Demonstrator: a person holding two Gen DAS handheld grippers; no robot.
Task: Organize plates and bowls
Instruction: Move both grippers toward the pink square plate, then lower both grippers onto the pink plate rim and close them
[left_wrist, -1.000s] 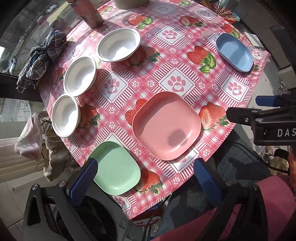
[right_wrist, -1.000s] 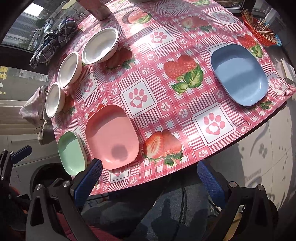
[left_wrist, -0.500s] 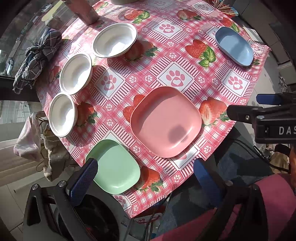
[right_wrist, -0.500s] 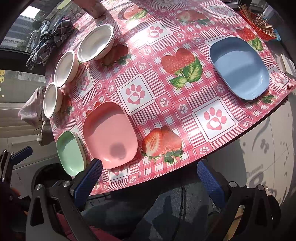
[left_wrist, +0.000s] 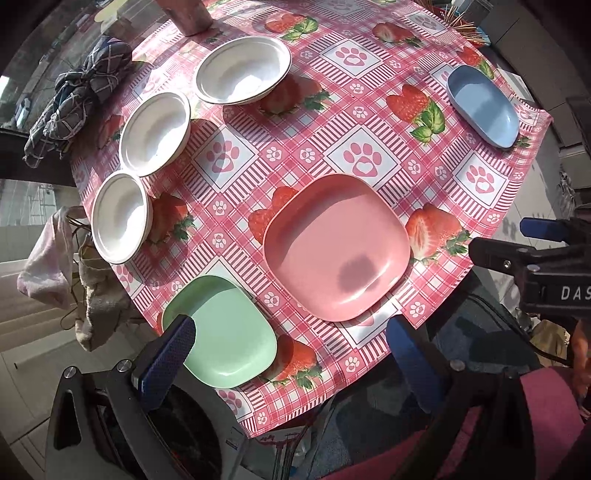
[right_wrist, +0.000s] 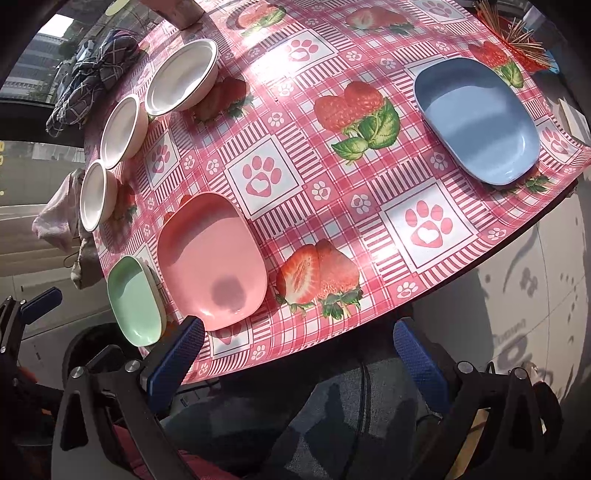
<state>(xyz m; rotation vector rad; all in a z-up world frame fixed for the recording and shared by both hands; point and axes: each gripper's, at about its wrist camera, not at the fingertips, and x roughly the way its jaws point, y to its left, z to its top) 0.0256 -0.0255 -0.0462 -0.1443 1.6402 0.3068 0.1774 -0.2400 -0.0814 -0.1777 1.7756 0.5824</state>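
On the strawberry tablecloth (left_wrist: 369, 122), by size:
- Pink plate (left_wrist: 336, 245), centre, near edge. Judged the stack base; leave it.
- Blue plate (right_wrist: 476, 118), 2 o'clock, well apart.
- Green plate (left_wrist: 221, 330), 7 o'clock, just beside the pink one. Probably your first lift: take its rim, raise it level.
- Three white bowls (left_wrist: 155, 133), 10 to 11 o'clock, a separate nest.
- Left gripper (left_wrist: 291, 362), right gripper (right_wrist: 295, 360): fingers spread wide, both empty, above the near edge.
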